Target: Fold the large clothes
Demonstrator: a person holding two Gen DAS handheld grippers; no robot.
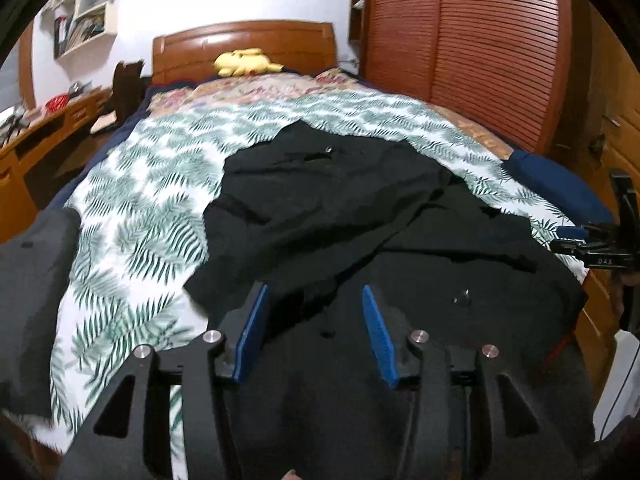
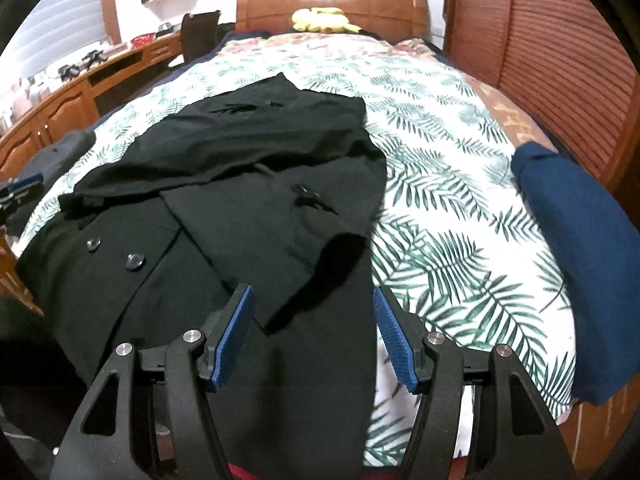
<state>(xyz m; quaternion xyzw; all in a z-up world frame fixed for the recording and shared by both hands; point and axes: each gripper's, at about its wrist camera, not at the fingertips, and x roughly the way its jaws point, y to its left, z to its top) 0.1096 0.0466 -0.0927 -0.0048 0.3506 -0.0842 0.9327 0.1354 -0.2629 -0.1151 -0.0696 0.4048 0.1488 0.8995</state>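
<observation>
A large black buttoned coat (image 1: 340,208) lies spread on the leaf-print bed cover (image 1: 140,200), its sleeves folded across the body. My left gripper (image 1: 314,296) is open above the coat's near end, nothing between its blue pads. In the right wrist view the coat (image 2: 240,168) lies left of centre with two buttons (image 2: 134,261) showing. My right gripper (image 2: 311,296) is open over the coat's near right edge, empty. The right gripper also shows at the far right of the left wrist view (image 1: 580,240).
A folded navy garment (image 2: 572,232) lies on the bed's right side. A dark grey garment (image 1: 32,272) lies at the bed's left edge. A yellow plush (image 1: 244,62) sits by the wooden headboard. A wooden desk (image 2: 60,104) stands left, a slatted wardrobe (image 1: 460,32) right.
</observation>
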